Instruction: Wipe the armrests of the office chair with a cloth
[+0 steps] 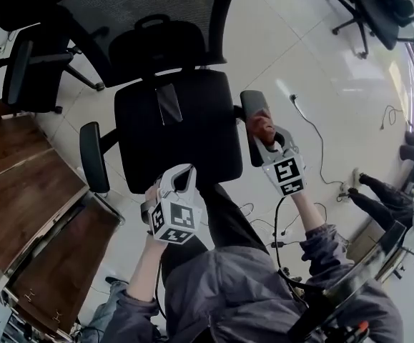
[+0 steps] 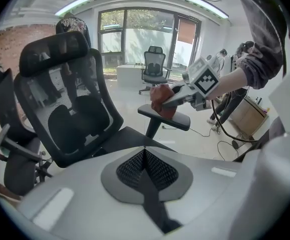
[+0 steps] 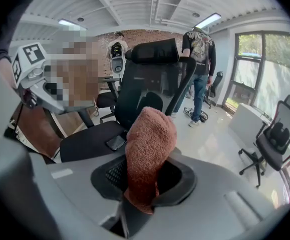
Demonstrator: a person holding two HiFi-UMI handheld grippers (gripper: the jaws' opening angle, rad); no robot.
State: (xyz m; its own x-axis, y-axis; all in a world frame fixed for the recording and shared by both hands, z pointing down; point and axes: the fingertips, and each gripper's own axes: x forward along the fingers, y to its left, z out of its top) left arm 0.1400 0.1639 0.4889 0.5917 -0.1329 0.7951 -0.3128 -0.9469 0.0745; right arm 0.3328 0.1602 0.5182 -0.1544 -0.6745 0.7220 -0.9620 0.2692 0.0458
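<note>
The grey sleeves (image 1: 264, 291) of the person are seen nearest, and just beyond them the left gripper (image 1: 185, 174) is held above the front edge of the office chair's seat (image 1: 178, 148). Its jaws are brought together with nothing between them. The right gripper (image 1: 264, 136) is clamped on a reddish-brown cloth (image 1: 262, 124), which is set down on the armrest on the person's right (image 1: 249, 102). In the left gripper view the cloth appears to rest on top of the pad, toward its rear end. The other armrest (image 1: 92, 156) is left bare, well apart from both grippers.

The step in hand is judged to be the wiping of the right-side armrest. It would be done well if the cloth were kept flat and pressed lightly, and drawn along the whole pad, edges included. The bunched cloth should be held firmly so that it is not pulled from the jaws. The chair may roll on its casters and could be steadied by the free gripper.

No container is seen. Only a dark phone (image 1: 169, 104) is carried on the seat.
</note>
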